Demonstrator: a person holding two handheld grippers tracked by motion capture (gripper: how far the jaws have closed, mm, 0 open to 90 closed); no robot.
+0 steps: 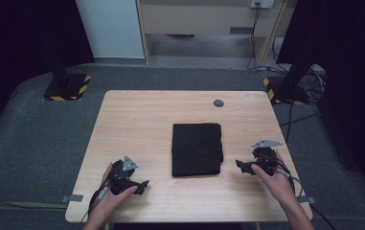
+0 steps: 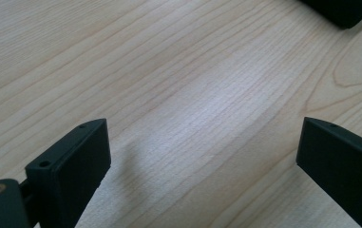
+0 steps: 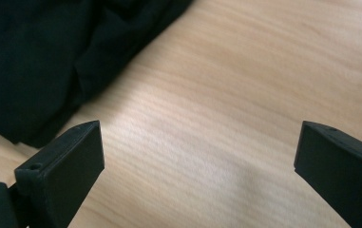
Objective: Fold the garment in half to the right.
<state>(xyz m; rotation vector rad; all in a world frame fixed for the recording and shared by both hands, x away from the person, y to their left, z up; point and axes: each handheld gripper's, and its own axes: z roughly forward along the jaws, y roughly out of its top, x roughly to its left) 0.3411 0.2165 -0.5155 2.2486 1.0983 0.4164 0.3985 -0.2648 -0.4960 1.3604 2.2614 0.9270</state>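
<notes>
A folded black cloth [image 1: 197, 149] lies flat near the middle of the wooden table [image 1: 137, 124]. My left gripper [image 1: 143, 185] rests low at the front left, a short way from the cloth, jaws wide apart over bare wood [image 2: 202, 128]. A corner of the black cloth [image 2: 342, 9] shows at the top right of the left gripper view. My right gripper [image 1: 240, 165] sits just right of the cloth's front right corner, open and holding nothing. The black cloth [image 3: 41, 57] lies at the upper left of the right gripper view, just beyond the left jaw.
A small round grey disc [image 1: 218, 103] sits in the table top near the far edge. Two black stands with yellow-black striped bases [image 1: 67, 88] flank the table's far corners on the grey carpet. Cables [image 1: 309, 81] lie by the right stand.
</notes>
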